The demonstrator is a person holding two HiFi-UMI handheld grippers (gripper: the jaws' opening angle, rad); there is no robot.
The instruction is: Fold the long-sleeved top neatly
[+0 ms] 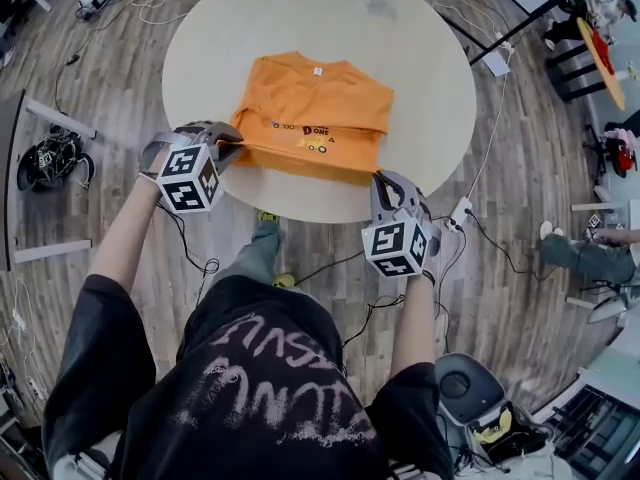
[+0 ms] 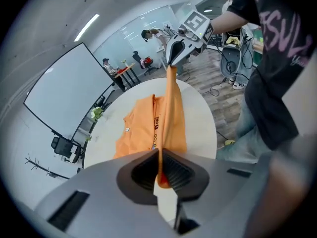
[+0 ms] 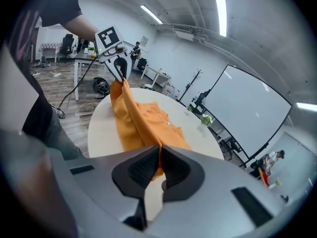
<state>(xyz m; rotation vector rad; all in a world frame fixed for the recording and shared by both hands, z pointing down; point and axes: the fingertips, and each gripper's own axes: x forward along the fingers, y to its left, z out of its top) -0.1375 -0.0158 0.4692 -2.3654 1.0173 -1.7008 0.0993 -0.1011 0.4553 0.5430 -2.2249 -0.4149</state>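
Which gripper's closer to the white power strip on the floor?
Right. The right gripper holds the near hem of the orange top, just up-left of the power strip in the head view; the left gripper holds the hem's other end, much farther away.

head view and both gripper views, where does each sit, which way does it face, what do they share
Head view: on the head, looking steeply down at table and top; shows torso, arms, left gripper, right gripper.
Left gripper view: on the left gripper, along its jaws shut on the top, towards the right gripper; torso at right.
Right gripper view: mirrors it, facing the left gripper; torso at left.
Shared: the top's edge stretched between both grippers.
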